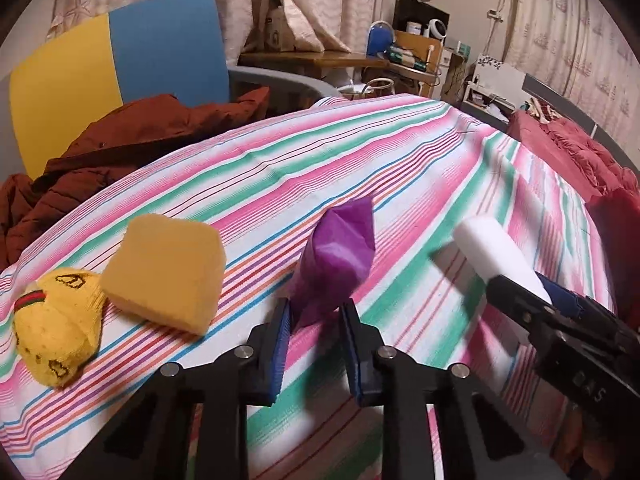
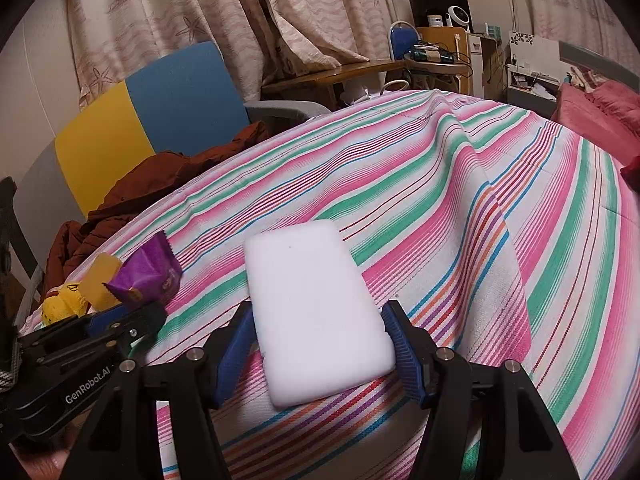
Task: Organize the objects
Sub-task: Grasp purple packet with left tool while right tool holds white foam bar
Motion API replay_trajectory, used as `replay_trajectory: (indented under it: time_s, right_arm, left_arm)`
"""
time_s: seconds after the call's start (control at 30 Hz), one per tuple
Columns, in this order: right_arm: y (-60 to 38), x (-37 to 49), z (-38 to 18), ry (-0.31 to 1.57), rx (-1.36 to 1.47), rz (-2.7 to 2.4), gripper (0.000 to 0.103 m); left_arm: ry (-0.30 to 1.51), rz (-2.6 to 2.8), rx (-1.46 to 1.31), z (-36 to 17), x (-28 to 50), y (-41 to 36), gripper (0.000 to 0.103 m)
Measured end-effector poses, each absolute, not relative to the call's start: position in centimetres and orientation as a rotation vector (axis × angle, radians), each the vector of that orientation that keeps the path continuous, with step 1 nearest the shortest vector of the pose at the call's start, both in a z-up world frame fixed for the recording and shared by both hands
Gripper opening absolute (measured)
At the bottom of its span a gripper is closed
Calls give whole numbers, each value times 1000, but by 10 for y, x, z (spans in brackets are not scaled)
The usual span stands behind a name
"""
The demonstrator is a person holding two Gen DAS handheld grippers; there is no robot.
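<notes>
My left gripper (image 1: pixel 318 308) is shut on the lower end of a purple snack packet (image 1: pixel 340 248), whose top stands up tilted over the striped tablecloth (image 1: pixel 360 152). Left of it lie a yellow sponge (image 1: pixel 164 268) and a balled yellow sock (image 1: pixel 56 328). My right gripper (image 2: pixel 318 322) is shut on a white foam block (image 2: pixel 304 280), both blue pads against its long sides. In the left wrist view the white foam block (image 1: pixel 492 248) and right gripper (image 1: pixel 524 292) are at the right. The right wrist view has the left gripper (image 2: pixel 148 312), purple packet (image 2: pixel 148 272), sponge (image 2: pixel 98 280) and sock (image 2: pixel 60 308) at the left.
A rust-brown jacket (image 1: pixel 120 140) lies on a blue and yellow chair (image 1: pixel 160 48) behind the table's left side. Red bedding (image 1: pixel 560 144) is at the far right. A cluttered wooden desk (image 1: pixel 320 58) stands by the curtains.
</notes>
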State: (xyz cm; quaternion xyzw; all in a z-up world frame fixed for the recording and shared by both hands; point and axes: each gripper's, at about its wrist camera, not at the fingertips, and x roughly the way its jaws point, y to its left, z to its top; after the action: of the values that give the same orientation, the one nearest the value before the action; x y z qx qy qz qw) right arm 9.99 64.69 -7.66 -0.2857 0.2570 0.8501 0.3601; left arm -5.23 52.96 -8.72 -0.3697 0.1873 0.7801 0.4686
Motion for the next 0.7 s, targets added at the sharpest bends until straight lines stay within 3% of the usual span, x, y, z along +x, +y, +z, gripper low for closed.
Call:
replay_trajectory:
  time_s: [0.2, 0.23, 0.3, 0.43, 0.7]
  right_arm:
    - [647, 100, -76, 662, -737, 2191, 65]
    - [647, 100, -76, 662, -735, 2191, 65]
    - [647, 100, -76, 661, -735, 2191, 65]
    - [647, 100, -76, 654, -733, 2187, 65]
    - [648, 104, -76, 670, -710, 2184, 65]
  left_arm:
    - [533, 1932, -822, -79, -33, 526, 24]
    - [538, 1943, -810, -77, -32, 527, 29]
    - [556, 1941, -794, -75, -29, 529, 54]
    - [583, 1882, -797, -76, -28, 539, 55]
    - [400, 1825, -950, -81, -52, 552, 57]
